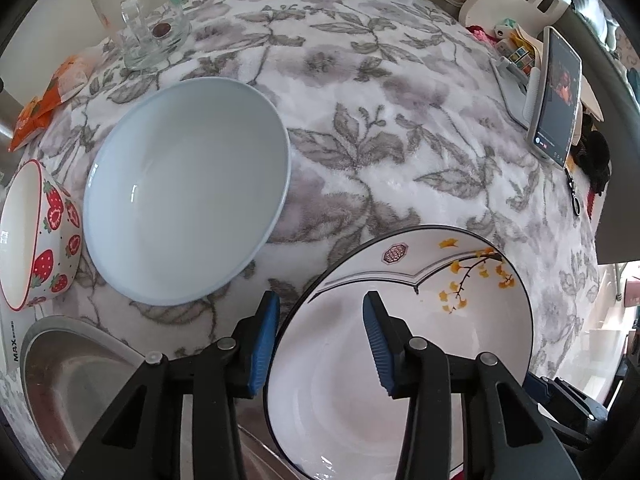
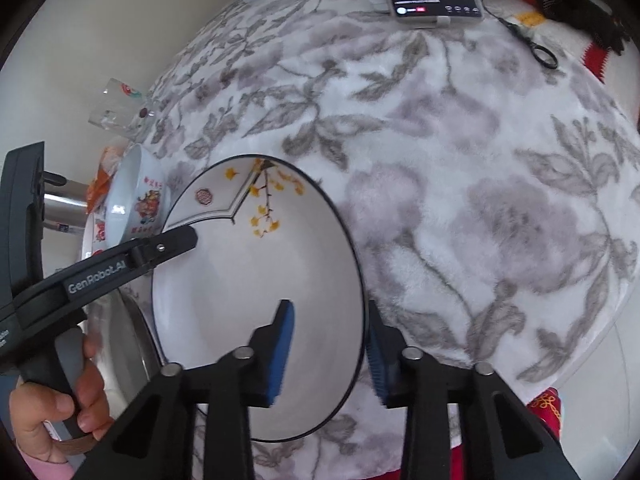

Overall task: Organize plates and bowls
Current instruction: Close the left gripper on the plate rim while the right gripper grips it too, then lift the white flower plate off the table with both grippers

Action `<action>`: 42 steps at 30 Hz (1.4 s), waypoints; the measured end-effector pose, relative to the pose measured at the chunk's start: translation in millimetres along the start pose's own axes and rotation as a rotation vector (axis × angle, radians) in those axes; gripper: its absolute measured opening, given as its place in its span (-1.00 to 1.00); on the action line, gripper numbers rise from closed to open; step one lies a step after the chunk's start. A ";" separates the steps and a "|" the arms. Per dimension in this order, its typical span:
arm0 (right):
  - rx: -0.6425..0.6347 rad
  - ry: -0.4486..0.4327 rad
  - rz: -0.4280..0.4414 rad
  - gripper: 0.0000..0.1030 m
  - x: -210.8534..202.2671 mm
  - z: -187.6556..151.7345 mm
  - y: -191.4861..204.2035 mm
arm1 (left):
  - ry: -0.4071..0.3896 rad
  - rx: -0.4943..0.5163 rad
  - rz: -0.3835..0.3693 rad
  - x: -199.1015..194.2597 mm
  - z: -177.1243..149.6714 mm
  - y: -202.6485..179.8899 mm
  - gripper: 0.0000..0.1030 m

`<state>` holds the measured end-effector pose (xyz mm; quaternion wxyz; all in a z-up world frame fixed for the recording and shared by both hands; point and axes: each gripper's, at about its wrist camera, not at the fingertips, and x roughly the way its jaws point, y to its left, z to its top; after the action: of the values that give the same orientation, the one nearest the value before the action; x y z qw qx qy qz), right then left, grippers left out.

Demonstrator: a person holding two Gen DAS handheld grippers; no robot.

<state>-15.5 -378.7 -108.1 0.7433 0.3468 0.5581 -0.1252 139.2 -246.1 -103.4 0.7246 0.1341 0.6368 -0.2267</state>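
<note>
Astride plate [image 1: 400, 360] rim, both grippers' fingers [image 1: 264, 344]

Both grippers share one build. The left gripper [image 1: 320, 340] has matte black angular arms that spread from the bottom edge of its own view, each with triangular cut-outs near the base. Round silver pins sit at the joints, four across. Its fingers [image 1: 264, 344] carry blue ribbed pads on black backing plates. The right gripper [image 2: 330, 350] looks the same in the lower middle of its view: black arms, silver pins, blue ribbed fingers [image 2: 283, 350]. At the left of that view the left gripper shows from the side, with a black body, white "GenRobot.AI" lettering and a small silver screw. The person's hand [image 2: 60, 416] at lower left shows a pink cuff.
</note>
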 end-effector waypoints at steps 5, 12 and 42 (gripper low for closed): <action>0.021 -0.011 0.004 -0.51 -0.8 0.2 -2.0 | -0.007 -0.009 -0.009 0.7 -0.1 0.6 -0.14; 0.018 -0.023 -0.011 -0.52 -5.6 5.5 -7.3 | -0.013 -0.045 -0.063 -3.7 -2.9 9.6 -0.14; 0.069 -0.084 0.011 -0.52 -21.0 11.0 -21.3 | -0.104 -0.056 -0.125 -41.6 -4.8 1.6 -0.63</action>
<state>-26.8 -405.6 -95.3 0.7545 0.3696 0.5199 -0.1546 132.3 -235.8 -63.4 0.7447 0.0619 0.6115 -0.2601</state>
